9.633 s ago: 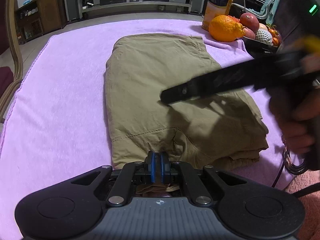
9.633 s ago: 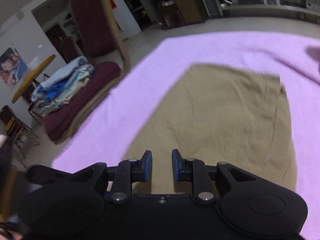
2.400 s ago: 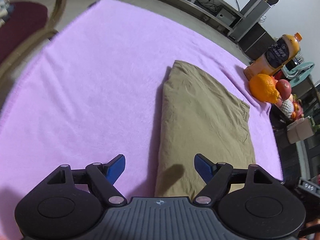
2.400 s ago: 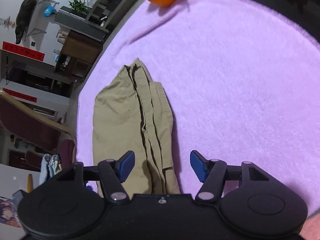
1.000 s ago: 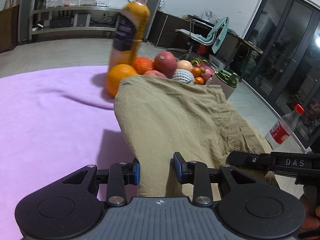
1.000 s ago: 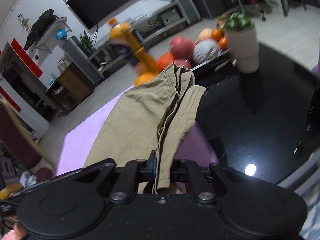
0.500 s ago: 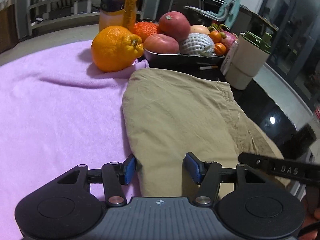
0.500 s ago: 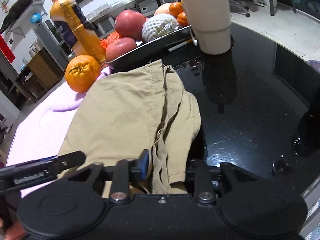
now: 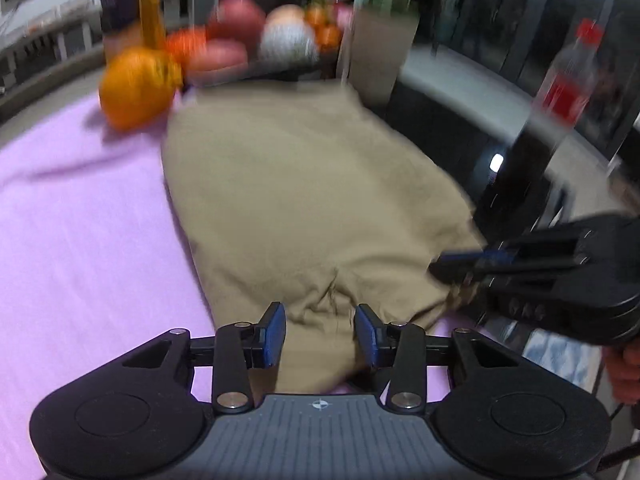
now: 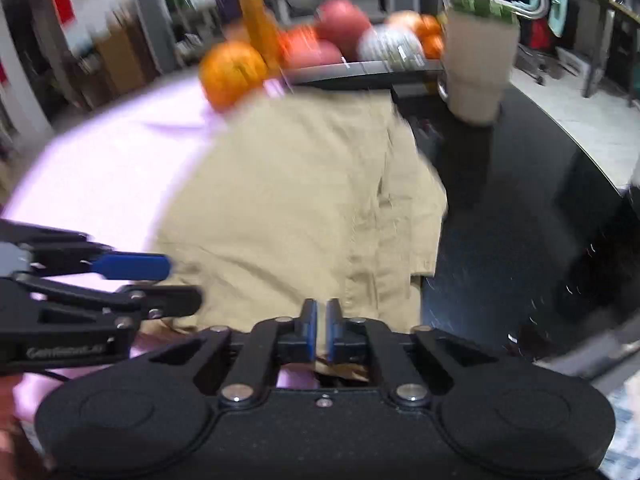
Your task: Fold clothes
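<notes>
Khaki garment (image 9: 304,200), folded into a thick wad, lies across the seam where the purple towel (image 9: 80,240) ends and the glossy black tabletop (image 9: 452,136) begins. Left wrist view: left gripper (image 9: 320,332) has its blue-padded fingers apart, straddling the near bunched edge of the cloth, not pinching it. Crowding the far edge: a big orange (image 9: 136,88) just beside the garment's far left corner, a dark tray of fruit (image 9: 256,46) behind it (red apples, one fruit in white foam net), an orange juice bottle (image 9: 132,8), and a beige cup (image 9: 376,56) near the far right corner. A clear bottle with red label (image 9: 568,76) stands further right. The right gripper (image 9: 460,264) comes in from the right at the garment's near right edge; view is motion-blurred. Fabric is matte woven cotton with seams and creases; towel is fuzzy terry. Right wrist view: right gripper (image 10: 320,332) fingers are nearly together with a thin slit between the pads; cloth sits at and below them, but can't tell if it's actually pinched. Garment (image 10: 304,208) shows stacked layered hems along its right side, hanging over onto the black tabletop (image 10: 520,220), which is reflective. Left gripper (image 10: 132,276) enters from the left, blue pad over the cloth's left edge. Orange (image 10: 232,72), fruit tray (image 10: 360,68), and beige cup with green lid (image 10: 478,68) line the far side. Room behind: shelving, a chair, tiled floor, blurred.
</notes>
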Demonstrator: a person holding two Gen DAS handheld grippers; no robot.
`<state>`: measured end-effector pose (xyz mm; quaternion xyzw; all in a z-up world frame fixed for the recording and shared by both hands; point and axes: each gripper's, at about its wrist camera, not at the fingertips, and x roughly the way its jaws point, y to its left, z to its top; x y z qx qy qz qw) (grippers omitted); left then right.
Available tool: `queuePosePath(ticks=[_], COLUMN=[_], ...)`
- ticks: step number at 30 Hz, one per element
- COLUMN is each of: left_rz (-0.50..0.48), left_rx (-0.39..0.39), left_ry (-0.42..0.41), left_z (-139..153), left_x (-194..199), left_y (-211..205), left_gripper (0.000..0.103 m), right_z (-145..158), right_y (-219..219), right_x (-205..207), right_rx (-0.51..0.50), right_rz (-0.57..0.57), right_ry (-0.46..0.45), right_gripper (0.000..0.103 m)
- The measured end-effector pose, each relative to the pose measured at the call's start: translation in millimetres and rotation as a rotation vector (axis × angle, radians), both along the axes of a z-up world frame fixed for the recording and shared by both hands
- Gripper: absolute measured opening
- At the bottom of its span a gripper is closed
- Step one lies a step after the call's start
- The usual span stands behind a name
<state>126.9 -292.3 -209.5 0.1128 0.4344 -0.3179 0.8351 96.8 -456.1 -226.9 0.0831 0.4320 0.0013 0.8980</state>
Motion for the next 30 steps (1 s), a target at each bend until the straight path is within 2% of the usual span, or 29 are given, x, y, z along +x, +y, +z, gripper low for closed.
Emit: queuePosePath(ticks=[1,4,7,10,12,14,20,22,23,30], left_rz=[0.004,0.047,0.088,0.115,0.131,0.148,0.158,0.152,0.150,0.173], left_rx=[0.011,0.042,0.060,0.058,0.037,0.033,0.089,0.091,0.092,0.095], left_ry=[-0.004,0.025,-0.011,-0.040,-0.044,-0.031,-0.017,-0.009,-0.005,0.007], left_z=[1.6,12.1,37.0,67.3,86.5,100.5,122.6,127.3,129.7,150.9], left_x=[-1.1,2.7,-5.6,-20.4,-30.1,-40.3,-68.1,-75.6,-79.0,-94.7], left_y=[-1.8,-2.2,6.4,13.6,20.4,27.0,37.6,41.4,43.1,53.4], left_gripper=[0.042,0.042,0.041,0.058,0.074,0.080,0.086,0.088,0.089,0.093], right_z=[-3.6,12.0,40.2,65.9,81.6,97.2,129.5,136.6,140.1,164.6], right_y=[-1.2,-0.8,-1.9,-1.2,0.3,1.8,26.5,29.5,31.0,41.6], right_x=[-0.8,-2.6,-15.1,-34.1,-48.0,-62.0,-85.8,-89.5,-91.3,-104.1], right_rx=[0.010,0.014,0.059,0.135,0.189,0.244,0.169,0.150,0.141,0.075], right_rz=[-0.018,-0.063,-0.112,-0.145,-0.159,-0.173,-0.201,-0.212,-0.218,-0.257], right_ry=[-0.005,0.012,-0.012,-0.033,-0.045,-0.056,-0.060,-0.049,-0.043,-0.001], right_gripper=[0.001,0.002,0.012,0.037,0.067,0.076,0.087,0.094,0.103,0.103])
